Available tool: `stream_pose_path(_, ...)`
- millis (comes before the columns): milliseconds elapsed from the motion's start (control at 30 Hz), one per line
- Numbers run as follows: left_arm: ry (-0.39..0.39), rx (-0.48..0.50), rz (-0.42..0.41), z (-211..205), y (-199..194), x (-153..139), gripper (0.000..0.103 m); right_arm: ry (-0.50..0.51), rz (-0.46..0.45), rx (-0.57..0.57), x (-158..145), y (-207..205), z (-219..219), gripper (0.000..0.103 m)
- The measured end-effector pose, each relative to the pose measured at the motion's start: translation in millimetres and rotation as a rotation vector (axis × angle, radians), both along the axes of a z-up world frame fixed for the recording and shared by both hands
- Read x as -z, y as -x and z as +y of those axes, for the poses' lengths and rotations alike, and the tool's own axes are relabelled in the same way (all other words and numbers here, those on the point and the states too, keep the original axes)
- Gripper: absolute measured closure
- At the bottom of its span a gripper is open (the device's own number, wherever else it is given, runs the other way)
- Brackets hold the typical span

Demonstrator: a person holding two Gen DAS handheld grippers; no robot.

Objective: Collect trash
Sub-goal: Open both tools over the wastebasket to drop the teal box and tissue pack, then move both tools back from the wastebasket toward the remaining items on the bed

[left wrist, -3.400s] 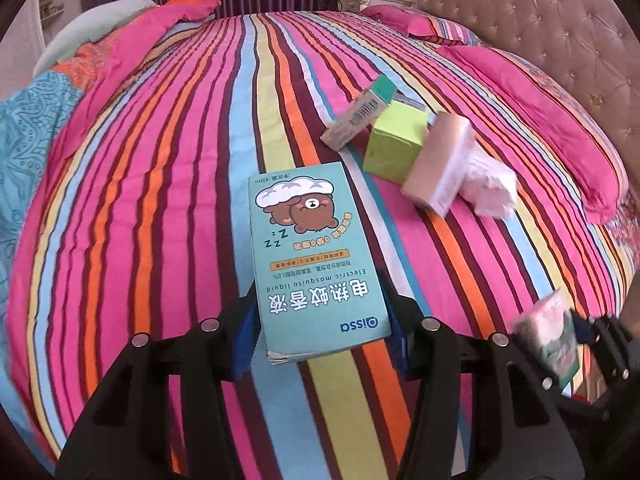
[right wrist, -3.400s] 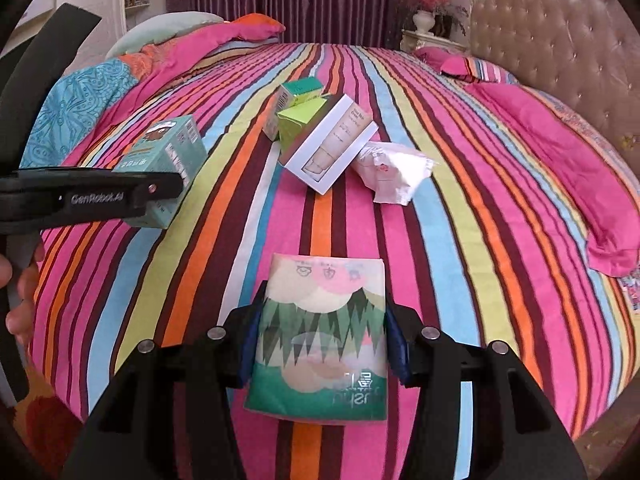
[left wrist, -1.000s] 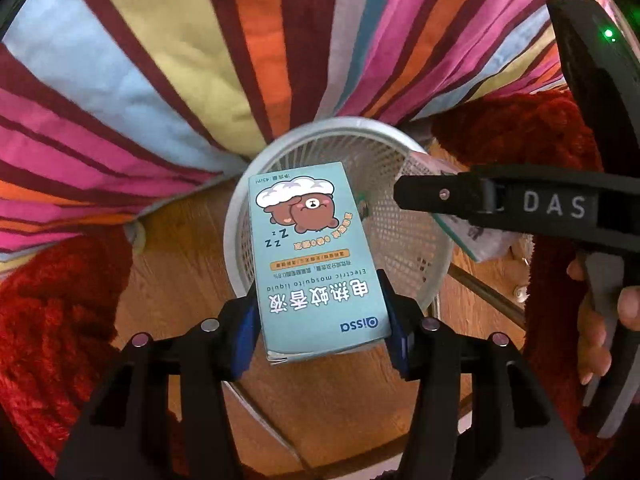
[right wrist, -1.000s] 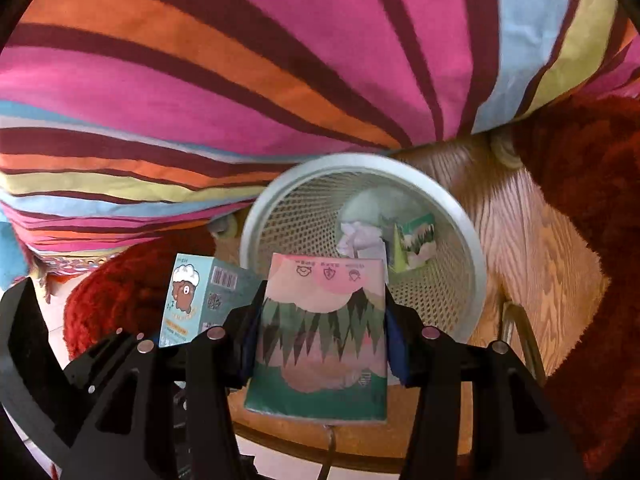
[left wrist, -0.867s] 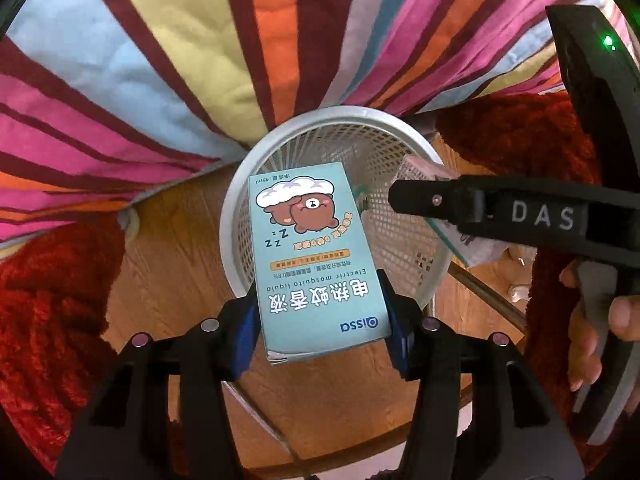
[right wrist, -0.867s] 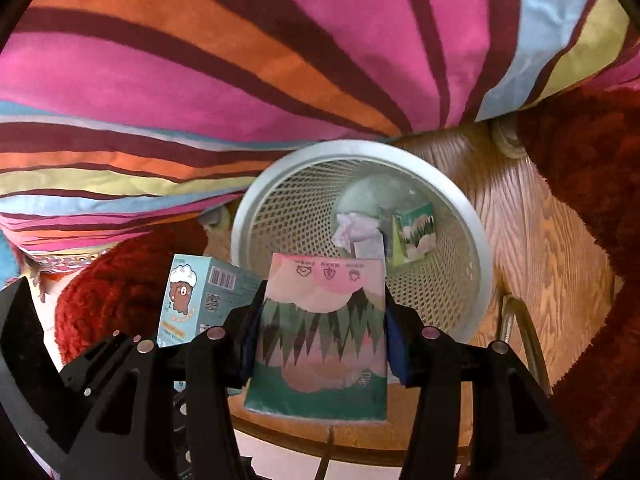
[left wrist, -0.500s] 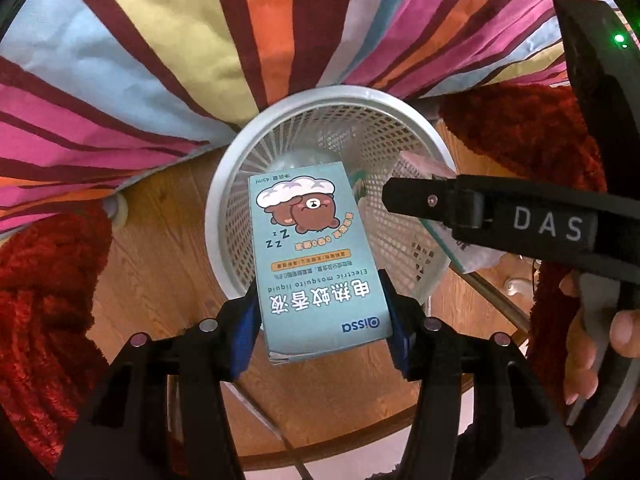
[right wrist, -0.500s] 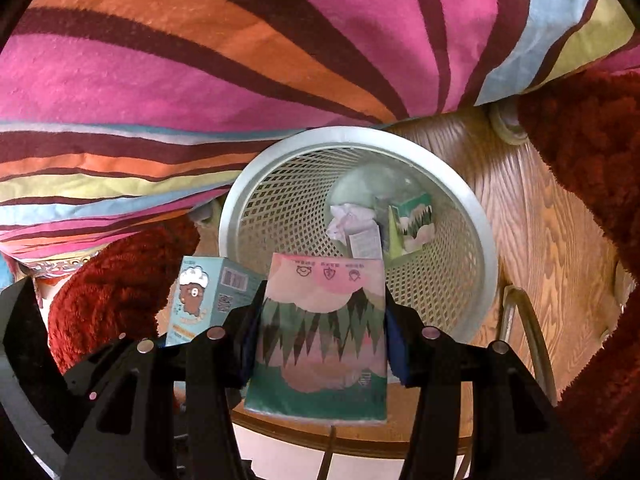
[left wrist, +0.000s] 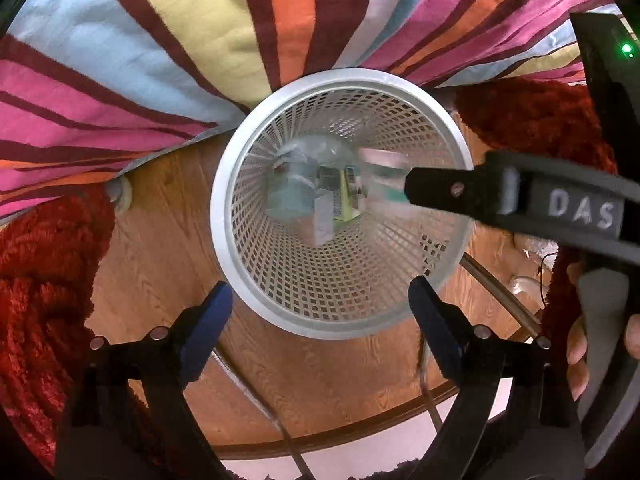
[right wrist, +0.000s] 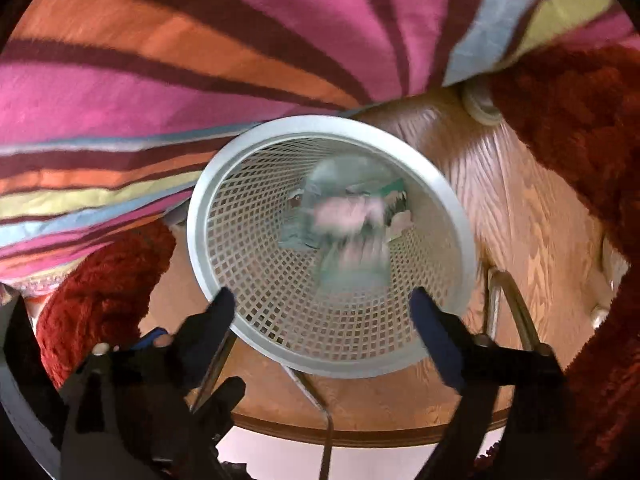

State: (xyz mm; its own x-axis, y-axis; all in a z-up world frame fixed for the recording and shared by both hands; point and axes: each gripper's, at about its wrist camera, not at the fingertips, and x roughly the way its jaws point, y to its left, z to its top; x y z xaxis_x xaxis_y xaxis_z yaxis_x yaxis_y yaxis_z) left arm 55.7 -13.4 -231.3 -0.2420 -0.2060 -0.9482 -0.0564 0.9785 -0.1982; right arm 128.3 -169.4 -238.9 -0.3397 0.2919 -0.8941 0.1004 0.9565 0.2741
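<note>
A white mesh waste basket (left wrist: pixel 236 248) stands on the wooden floor beside the bed; it also shows in the right wrist view (right wrist: pixel 224 280). My left gripper (left wrist: pixel 320 316) is open and empty above its near rim. My right gripper (right wrist: pixel 320 316) is open and empty above the basket. The teal mosquito-liquid box (left wrist: pixel 294 196) lies blurred inside the basket among other trash. The green and pink packet (right wrist: pixel 352 248) is a blur inside the basket, in mid-fall. The right gripper's finger (left wrist: pixel 460 192) reaches over the basket in the left wrist view.
The striped bedspread (left wrist: pixel 200 40) hangs over the bed edge just behind the basket. Red shaggy rug (left wrist: pixel 40 260) lies left and right (right wrist: pixel 580 140) of it. A metal frame leg (right wrist: pixel 508 308) stands by the basket's right side. A round wooden edge (left wrist: pixel 360 432) runs below.
Both grippers have opened. The teal box and the green and pink packet have dropped out of them into the basket, which now sits more centred beneath the fingers.
</note>
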Motion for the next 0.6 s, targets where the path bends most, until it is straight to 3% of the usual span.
stream_pose_path(367,-0.023,0.005,-0.028,3,2,-9,0.013,-0.004,-0.002,0.052,-3,0,-11,0.008)
stream_pose_path(600,-0.042,-0.008,-0.128,7,5,-38,0.013,-0.030,-0.087,0.061,-28,-1,-12,0.008)
